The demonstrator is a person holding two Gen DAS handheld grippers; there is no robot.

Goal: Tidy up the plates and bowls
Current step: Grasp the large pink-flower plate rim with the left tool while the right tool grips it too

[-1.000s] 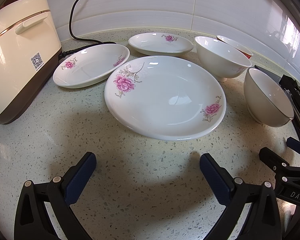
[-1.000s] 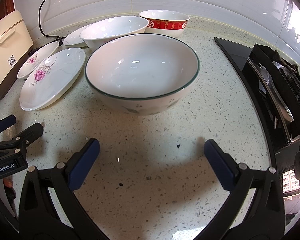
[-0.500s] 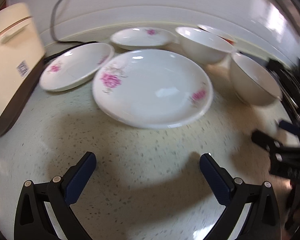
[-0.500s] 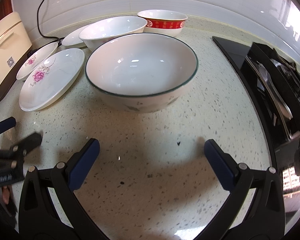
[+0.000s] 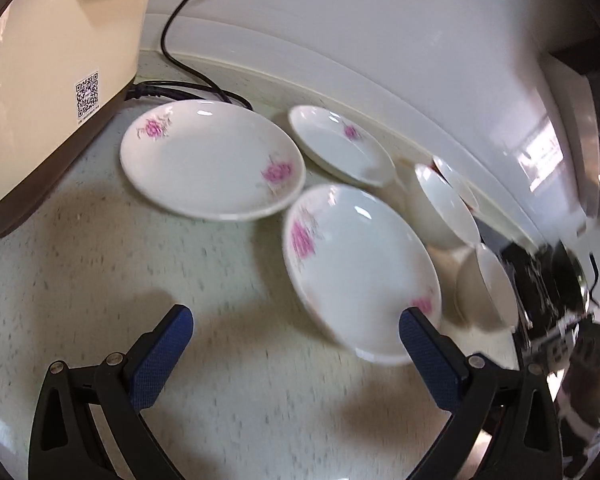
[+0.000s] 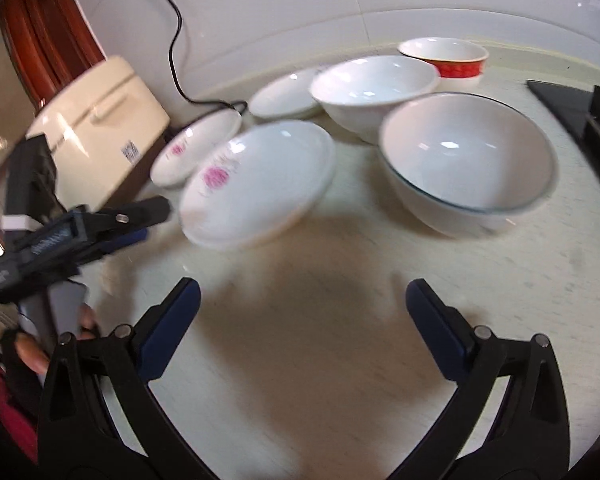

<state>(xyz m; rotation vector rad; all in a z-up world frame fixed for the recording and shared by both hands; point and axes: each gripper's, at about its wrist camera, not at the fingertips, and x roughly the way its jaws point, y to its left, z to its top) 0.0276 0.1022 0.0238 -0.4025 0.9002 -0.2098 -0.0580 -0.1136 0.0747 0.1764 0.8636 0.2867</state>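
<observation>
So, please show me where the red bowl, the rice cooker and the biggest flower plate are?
red bowl (image 6: 458, 67): right wrist view, on its red outer band.
rice cooker (image 5: 52, 68): left wrist view, on its cream side wall.
biggest flower plate (image 5: 364, 264): left wrist view, on its white inner middle.

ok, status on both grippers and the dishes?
Left gripper open, empty. Right gripper open, empty. Large floral plate untouched on counter. Nothing blocking.

Home kitchen, probably: rice cooker (image 5: 40, 80), stove (image 6: 580, 108).
</observation>
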